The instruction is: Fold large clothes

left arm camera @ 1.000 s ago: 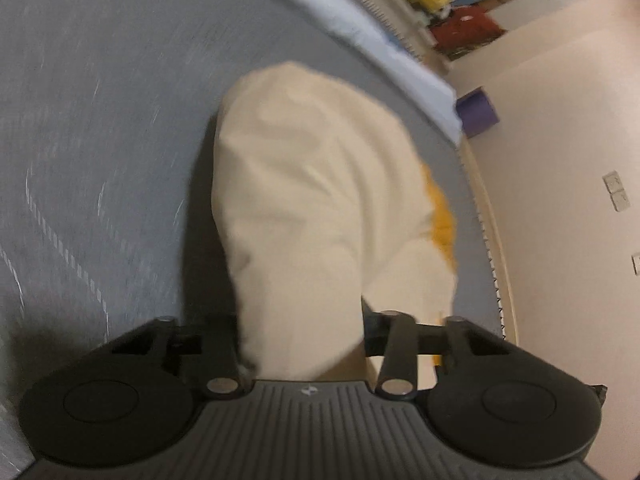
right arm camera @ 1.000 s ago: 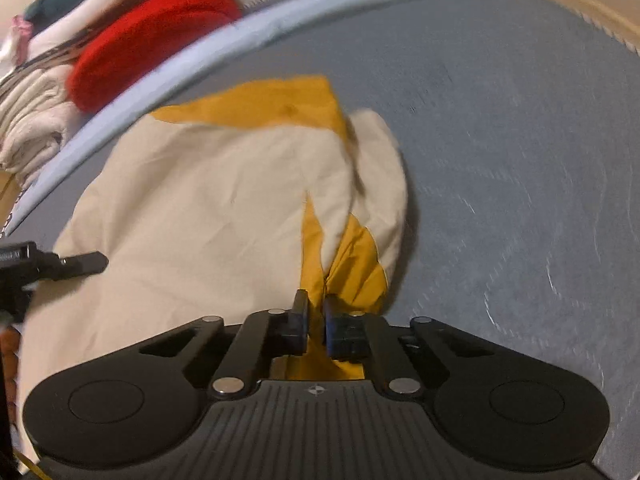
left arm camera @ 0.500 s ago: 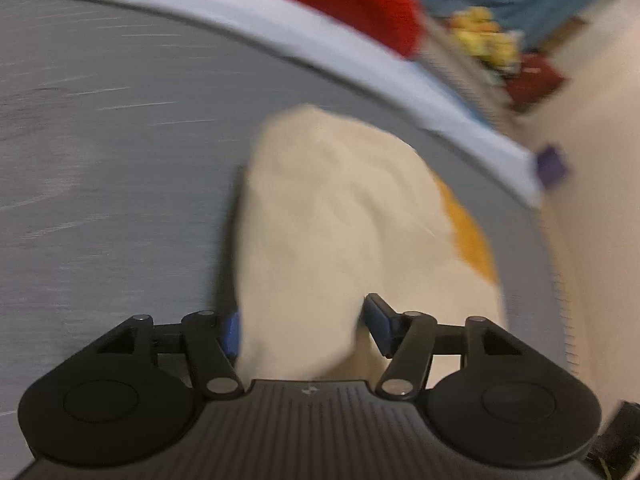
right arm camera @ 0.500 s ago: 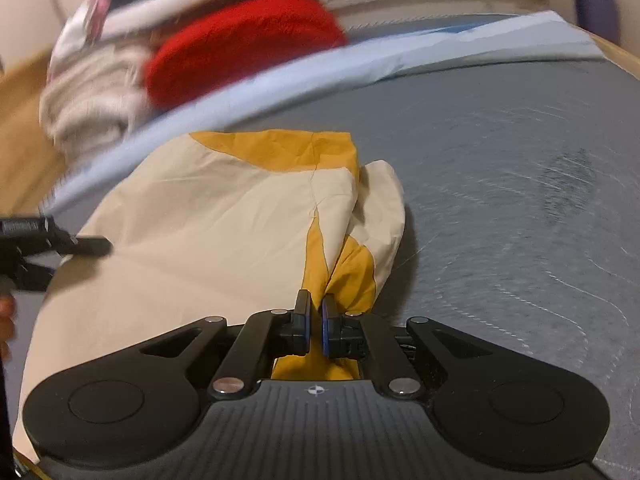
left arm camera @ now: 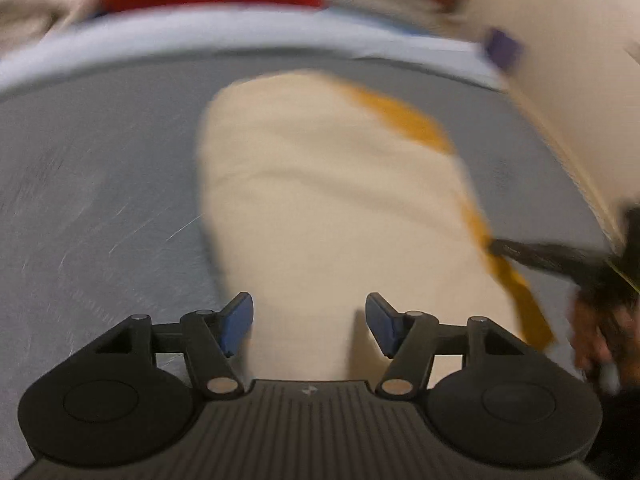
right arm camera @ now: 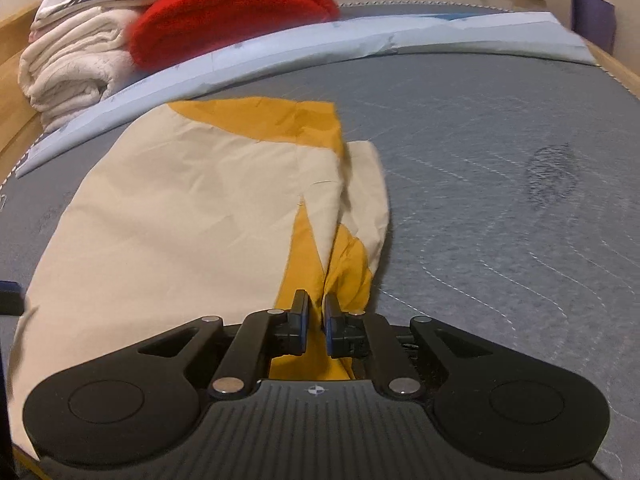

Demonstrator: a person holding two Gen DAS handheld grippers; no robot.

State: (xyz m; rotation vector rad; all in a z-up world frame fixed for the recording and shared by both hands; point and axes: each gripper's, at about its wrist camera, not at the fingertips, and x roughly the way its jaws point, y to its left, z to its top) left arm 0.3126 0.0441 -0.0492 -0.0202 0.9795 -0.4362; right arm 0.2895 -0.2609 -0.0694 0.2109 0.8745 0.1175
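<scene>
A cream and mustard-yellow garment (right arm camera: 192, 208) lies on the grey quilted bed (right arm camera: 500, 208). My right gripper (right arm camera: 315, 324) is shut on a bunched yellow edge of the garment at its near right corner. In the blurred left wrist view the garment (left arm camera: 320, 208) stretches away from my left gripper (left arm camera: 310, 322), which is open with the cloth between its blue fingertips (left arm camera: 237, 322) without pinching it. The right gripper (left arm camera: 560, 260) shows at the right edge of that view, on the yellow edge.
A red blanket (right arm camera: 236, 12) and folded white towels (right arm camera: 68, 76) are stacked beyond a light blue sheet (right arm camera: 360, 44) at the bed's far side. A purple object (right arm camera: 592, 16) stands by the wall at the far right. A wooden bed frame (right arm camera: 616, 68) borders the mattress.
My left gripper has opened wider and let go of the cream cloth, and it has swung so the far pile came into view. The right gripper stays shut on the yellow edge.
</scene>
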